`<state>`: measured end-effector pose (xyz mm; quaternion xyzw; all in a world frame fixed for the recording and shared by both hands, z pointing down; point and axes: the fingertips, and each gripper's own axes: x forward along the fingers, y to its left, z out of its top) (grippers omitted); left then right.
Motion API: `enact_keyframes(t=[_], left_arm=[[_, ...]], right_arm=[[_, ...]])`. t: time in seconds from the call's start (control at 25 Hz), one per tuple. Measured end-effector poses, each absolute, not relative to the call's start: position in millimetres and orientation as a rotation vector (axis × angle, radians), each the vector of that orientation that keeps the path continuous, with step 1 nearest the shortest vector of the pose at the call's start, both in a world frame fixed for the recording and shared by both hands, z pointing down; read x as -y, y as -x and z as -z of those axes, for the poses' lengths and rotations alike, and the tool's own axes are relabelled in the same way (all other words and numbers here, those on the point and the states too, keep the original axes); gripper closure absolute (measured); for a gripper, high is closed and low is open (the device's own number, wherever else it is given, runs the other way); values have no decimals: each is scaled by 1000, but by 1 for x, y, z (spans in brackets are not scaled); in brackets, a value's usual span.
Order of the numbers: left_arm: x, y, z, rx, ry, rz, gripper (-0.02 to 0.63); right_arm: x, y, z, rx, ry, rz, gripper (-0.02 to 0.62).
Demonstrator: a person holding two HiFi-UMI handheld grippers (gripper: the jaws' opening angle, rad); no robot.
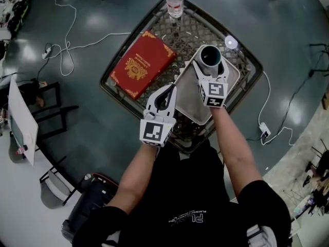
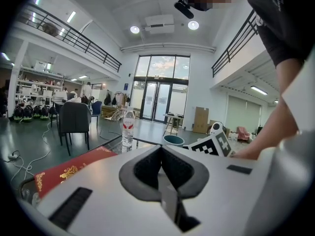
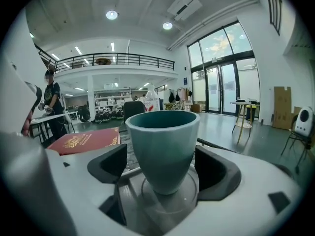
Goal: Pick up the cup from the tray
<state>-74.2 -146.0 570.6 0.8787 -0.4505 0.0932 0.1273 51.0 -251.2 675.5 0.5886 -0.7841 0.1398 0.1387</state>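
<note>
A teal cup stands upright on the grey tray at the table's right side. My right gripper reaches over the tray with its jaws spread wide on either side of the cup. In the right gripper view the cup sits between the dark pads, with a gap showing on each side. My left gripper hovers at the tray's left edge; in the left gripper view its jaws meet with nothing between them.
A red book lies on the wire-mesh table left of the tray. A water bottle stands at the far edge, and a small white device sits just beyond the cup. Cables run over the floor.
</note>
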Motion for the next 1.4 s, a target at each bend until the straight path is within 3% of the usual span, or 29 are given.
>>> enact_keyframes(t=[0.88, 1.4], left_arm=[[141, 74, -576, 1263, -2566, -278, 598], [135, 71, -564, 1264, -2596, -288, 598]], right_arm=[[262, -49, -678, 2270, -1672, -397, 217], [228, -42, -632, 2349, -1661, -341, 218]])
